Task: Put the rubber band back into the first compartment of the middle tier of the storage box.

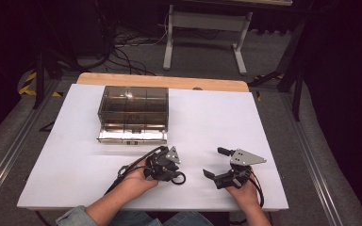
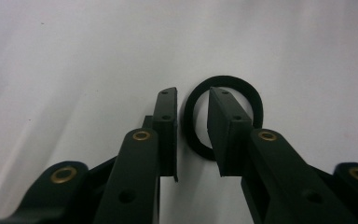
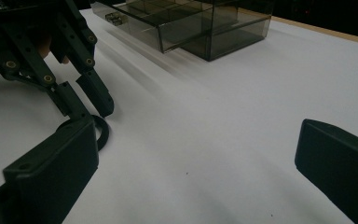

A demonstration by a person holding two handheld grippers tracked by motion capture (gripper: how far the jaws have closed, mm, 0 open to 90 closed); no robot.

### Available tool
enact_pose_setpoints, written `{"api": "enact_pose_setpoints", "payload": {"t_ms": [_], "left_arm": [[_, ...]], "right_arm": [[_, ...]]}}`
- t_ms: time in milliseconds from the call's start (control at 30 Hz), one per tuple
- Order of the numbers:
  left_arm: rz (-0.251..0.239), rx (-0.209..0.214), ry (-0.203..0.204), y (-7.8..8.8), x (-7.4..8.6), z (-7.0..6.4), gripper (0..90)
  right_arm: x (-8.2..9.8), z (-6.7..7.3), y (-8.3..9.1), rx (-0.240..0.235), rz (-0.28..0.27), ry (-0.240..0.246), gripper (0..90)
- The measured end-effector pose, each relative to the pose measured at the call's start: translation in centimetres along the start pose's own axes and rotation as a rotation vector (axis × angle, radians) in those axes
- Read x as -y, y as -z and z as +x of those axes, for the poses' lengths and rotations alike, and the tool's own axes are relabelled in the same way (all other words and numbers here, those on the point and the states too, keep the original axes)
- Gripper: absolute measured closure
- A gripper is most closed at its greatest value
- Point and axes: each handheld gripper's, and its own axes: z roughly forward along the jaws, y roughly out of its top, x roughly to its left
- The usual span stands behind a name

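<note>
The flat black rubber ring (image 2: 200,140) lies on the white surface (image 1: 207,122), well in front of the smoked clear plastic drawer box (image 1: 133,113). The left tongs (image 2: 192,109) stand narrow astride its rim, pads not pressing; the right tongs (image 1: 215,163) gape wide, empty, beside it.

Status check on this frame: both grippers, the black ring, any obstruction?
Left gripper straddling black ring's rim, gap remaining. Right gripper open, idle. Ring flat on white table. Nothing blocking; smoked drawer box far off.
</note>
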Motion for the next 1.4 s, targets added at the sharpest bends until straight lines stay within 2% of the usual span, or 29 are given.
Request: {"api": "enact_pose_setpoints", "payload": {"t_ms": [133,233,367,833,1400], "left_arm": [[0.012,-0.024,-0.006,-0.1,-0.1,-0.2,84.9],[0.011,-0.027,-0.003,-0.1,-0.1,-0.2,86.3],[0.008,-0.036,-0.004,0.0,-0.1,-0.3,86.6],[-0.071,-0.042,0.029,2.1,-0.3,0.1,86.7],[-0.114,-0.063,0.053,3.9,-0.2,0.8,86.6]], "right_arm": [[0.0,0.0,0.0,-0.001,-0.001,0.002,0.0],[0.0,0.0,0.0,-0.001,-0.001,0.002,0.0],[0.0,0.0,0.0,-0.001,-0.001,0.002,0.0],[0.0,-0.1,0.0,0.002,0.001,0.001,0.0],[0.0,-0.1,0.1,0.002,0.004,-0.002,0.0]]}}
